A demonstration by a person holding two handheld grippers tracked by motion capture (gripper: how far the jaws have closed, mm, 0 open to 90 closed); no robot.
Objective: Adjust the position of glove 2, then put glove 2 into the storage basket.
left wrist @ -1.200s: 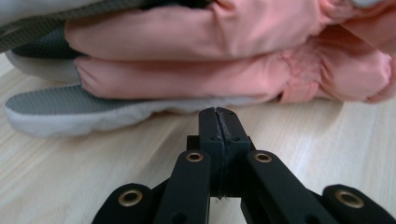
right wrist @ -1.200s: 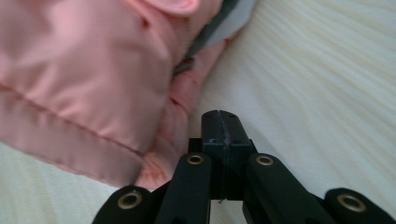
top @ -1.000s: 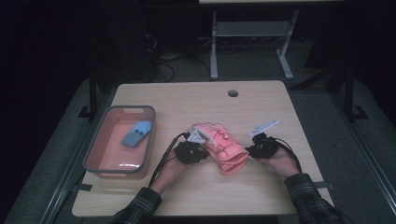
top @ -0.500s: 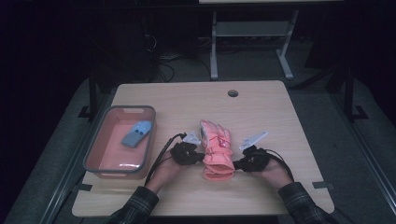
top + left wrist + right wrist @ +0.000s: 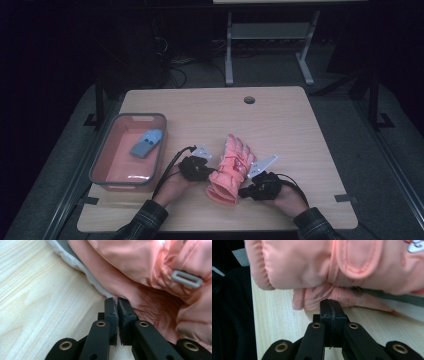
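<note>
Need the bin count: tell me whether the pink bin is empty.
Not empty. The pink bin left of the pink glove holds one blue item, lying flat near its far end.

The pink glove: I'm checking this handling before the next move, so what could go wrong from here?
1. The left tongs pinch just the edge of the pink glove; their jaws have just been opening, so the fabric may slip free.
2. The right tongs look shut at the cuff's fold, with no fabric visibly between the jaws, so that side may drop when lifted.

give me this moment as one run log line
item: pink glove on table | left gripper: shut, tips at glove edge | right gripper: shut beside cuff | tray: holds blue item
</note>
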